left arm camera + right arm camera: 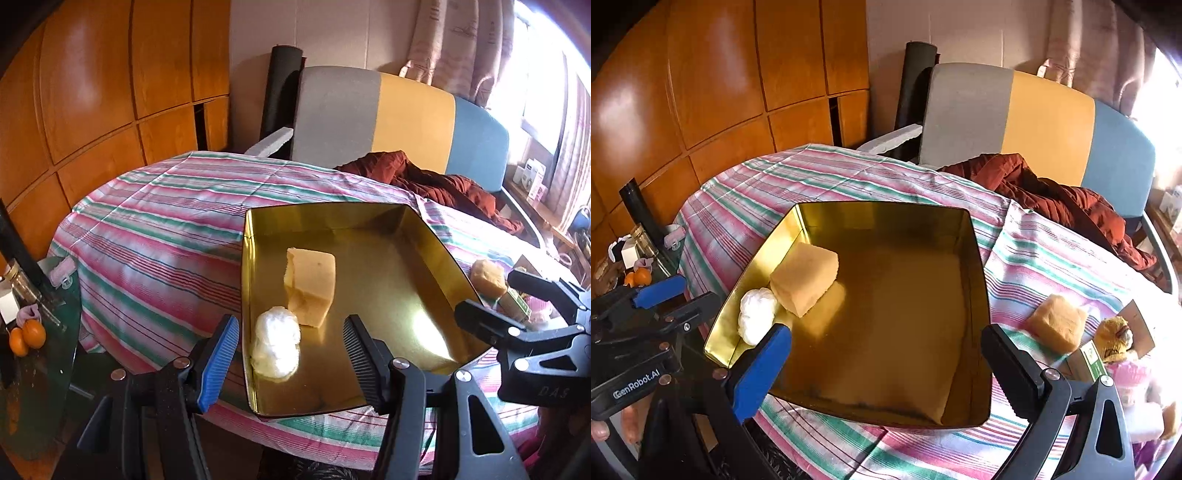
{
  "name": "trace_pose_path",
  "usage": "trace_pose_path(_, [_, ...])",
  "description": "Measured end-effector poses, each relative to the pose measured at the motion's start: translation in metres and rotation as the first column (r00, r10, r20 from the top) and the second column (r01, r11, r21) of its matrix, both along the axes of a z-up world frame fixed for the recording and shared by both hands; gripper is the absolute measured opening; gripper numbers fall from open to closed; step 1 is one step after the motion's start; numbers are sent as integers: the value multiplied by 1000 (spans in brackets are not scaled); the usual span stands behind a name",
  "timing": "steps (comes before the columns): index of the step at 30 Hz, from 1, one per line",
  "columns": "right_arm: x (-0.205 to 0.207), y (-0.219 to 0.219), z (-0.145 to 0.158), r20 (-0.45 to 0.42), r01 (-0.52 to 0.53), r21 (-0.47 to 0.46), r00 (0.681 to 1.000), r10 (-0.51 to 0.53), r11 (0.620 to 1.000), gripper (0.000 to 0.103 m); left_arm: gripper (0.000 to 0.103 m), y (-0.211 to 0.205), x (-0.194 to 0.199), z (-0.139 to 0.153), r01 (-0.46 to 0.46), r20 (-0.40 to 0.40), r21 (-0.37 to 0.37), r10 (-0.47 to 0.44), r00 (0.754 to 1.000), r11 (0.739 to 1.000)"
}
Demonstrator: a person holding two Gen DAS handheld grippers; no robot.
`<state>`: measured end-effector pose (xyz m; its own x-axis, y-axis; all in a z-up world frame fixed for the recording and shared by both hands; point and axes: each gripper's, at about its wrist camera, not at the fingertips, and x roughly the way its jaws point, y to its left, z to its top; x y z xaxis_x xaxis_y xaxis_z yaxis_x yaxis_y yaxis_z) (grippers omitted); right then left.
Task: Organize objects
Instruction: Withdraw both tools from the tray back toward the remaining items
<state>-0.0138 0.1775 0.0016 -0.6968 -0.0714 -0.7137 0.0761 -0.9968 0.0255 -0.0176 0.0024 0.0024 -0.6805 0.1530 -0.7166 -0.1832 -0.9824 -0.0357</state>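
Both fingers' sets released, left gripper [291, 354] and right gripper [886, 354] over gold tin [979, 266], sponge [805, 278] and white wad [757, 314] inside at 9 o'clock, second sponge [1057, 322] outside at 3 o'clock

Tin [975, 258] mostly clear; sponge [805, 282] at left

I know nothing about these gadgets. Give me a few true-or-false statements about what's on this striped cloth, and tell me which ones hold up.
1. The gold tin holds two things: a yellow sponge block and a white wad. True.
2. A second sponge lies inside the tin. False: it sits on the striped cloth, outside the tin's right wall.
3. The right gripper is clamped on the sponge block. False: its jaws stand wide apart and hold nothing.
4. The white wad and the sponge block lie close together near the tin's left wall. True.
5. The left gripper grips nothing. True.
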Motion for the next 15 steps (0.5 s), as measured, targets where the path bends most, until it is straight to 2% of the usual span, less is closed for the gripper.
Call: trace_pose_path(15, [16,46,-5,-2,115,-5,993,-115,993,103,61,37,8,5,124,3,-21,-124,992,992])
